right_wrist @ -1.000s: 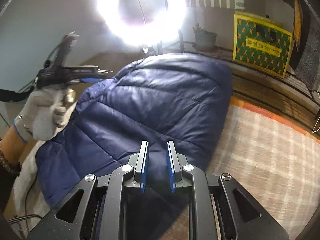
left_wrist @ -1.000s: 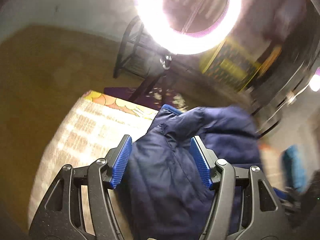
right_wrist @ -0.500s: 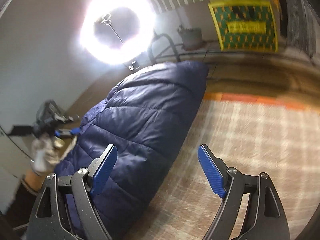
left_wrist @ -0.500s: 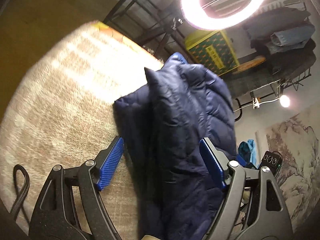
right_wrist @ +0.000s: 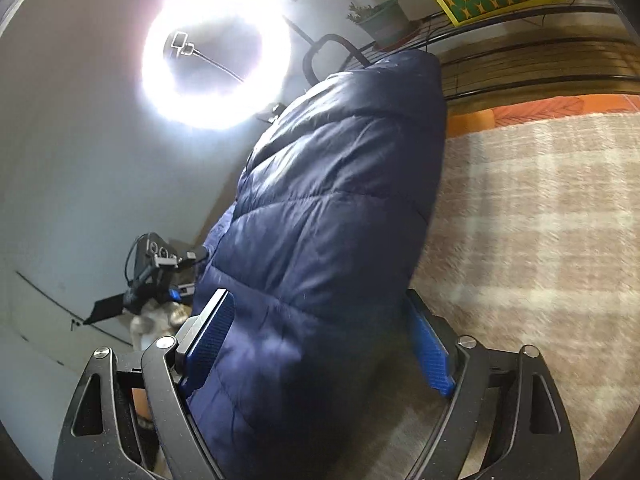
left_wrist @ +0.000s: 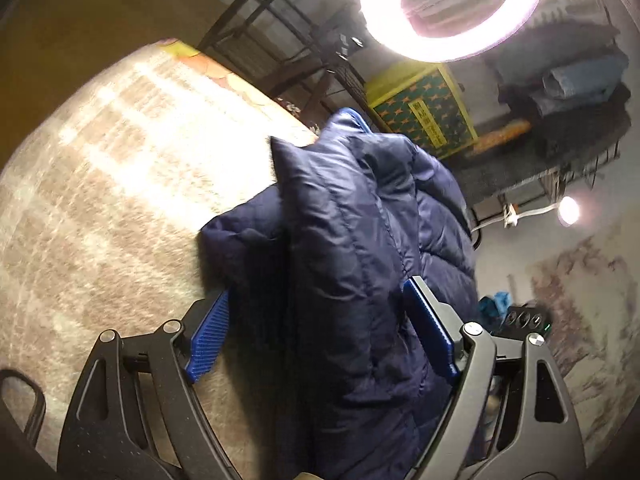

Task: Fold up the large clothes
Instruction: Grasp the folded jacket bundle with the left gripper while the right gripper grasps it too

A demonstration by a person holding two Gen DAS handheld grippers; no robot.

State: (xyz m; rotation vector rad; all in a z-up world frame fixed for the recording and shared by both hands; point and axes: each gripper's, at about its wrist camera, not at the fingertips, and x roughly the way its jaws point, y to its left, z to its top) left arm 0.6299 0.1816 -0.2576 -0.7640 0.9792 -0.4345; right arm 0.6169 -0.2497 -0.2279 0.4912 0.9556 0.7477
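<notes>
Both claws have just been opening: left claw (left_wrist: 316, 334) and right claw (right_wrist: 320, 344) gape, straddling the navy jacket (right_wrist: 332, 208) unpinched, its length running straight ahead.

Ring light glare, fisheye warp, soft edges.
A ring light (left_wrist: 452, 4) burns out to white in both wrist views, its halo wider in the right one (right_wrist: 216, 50). It shines on the navy jacket (right_wrist: 328, 208) and bleaches patches of the beige rug (left_wrist: 120, 152). A small lamp (left_wrist: 569, 211) flares. Corners vignette dark; rug texture smears with motion blur; straight lines bow.
</notes>
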